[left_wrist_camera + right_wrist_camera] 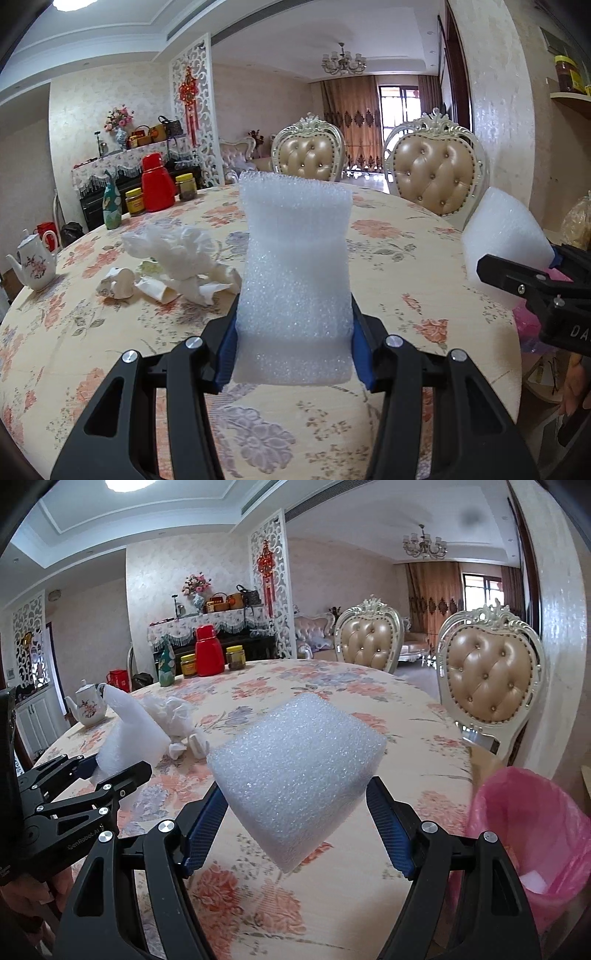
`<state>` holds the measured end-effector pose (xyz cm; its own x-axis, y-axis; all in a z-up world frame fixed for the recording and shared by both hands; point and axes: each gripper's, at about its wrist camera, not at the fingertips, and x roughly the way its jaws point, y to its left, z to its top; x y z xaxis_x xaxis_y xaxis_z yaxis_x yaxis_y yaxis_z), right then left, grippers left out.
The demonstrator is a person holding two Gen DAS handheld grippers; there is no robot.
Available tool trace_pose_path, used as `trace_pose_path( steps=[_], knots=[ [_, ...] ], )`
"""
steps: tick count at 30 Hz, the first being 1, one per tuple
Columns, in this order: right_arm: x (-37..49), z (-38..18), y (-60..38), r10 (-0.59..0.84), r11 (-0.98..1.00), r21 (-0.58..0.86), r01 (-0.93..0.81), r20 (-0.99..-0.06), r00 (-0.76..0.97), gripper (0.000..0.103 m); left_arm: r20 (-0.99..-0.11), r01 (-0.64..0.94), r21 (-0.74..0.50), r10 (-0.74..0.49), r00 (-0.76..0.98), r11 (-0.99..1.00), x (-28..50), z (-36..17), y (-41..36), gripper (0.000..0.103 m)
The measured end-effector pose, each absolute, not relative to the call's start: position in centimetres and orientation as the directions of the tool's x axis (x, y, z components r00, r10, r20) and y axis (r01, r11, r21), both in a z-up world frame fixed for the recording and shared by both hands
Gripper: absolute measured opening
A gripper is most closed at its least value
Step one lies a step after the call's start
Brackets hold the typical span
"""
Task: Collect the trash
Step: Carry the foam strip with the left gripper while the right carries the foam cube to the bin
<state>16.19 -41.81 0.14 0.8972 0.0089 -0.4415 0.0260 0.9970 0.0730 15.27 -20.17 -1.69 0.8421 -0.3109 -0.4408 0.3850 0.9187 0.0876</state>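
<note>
Foam piece (293, 280) between left gripper (293, 354) pads, clamped.

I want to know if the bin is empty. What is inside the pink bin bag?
Inside the pink bin bag one white piece lies at the bottom; the rest is hidden.

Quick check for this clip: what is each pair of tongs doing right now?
Left tongs: closed on a tall white foam piece.
Right tongs: closed on a white foam block, held tilted.
</note>
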Motion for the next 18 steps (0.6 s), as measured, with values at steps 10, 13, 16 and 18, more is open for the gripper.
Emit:
trace_pose_path(
  steps=[10, 13, 16, 18],
  knots=[
    [14.5, -0.2, -44.8, -0.051, 0.993, 0.078, 0.094, -0.432, 0.9, 0.073, -0.458, 0.459, 0.085, -0.375, 0.806, 0.884, 15.1, -2.0, -23.3, 0.05],
    [13.7, -0.3, -46.1, -0.08, 0.989, 0.081, 0.127, -0.429, 0.9, 0.073, -0.46, 0.496, 0.078, -0.41, 0.788, 0.865, 14.9, -1.9, -24.9, 0.05],
    [12.7, -0.4, -47.9, -0.118, 0.982, 0.085, 0.17, -0.429, 0.896, 0.073, -0.454, 0.537, 0.071, -0.452, 0.768, 0.84, 14.5, -1.8, -26.6, 0.05],
    [12.0, -0.3, -49.3, -0.149, 0.975, 0.087, 0.205, -0.428, 0.891, 0.074, -0.451, 0.565, 0.06, -0.483, 0.751, 0.823, 14.2, -1.7, -27.8, 0.05]
  ],
)
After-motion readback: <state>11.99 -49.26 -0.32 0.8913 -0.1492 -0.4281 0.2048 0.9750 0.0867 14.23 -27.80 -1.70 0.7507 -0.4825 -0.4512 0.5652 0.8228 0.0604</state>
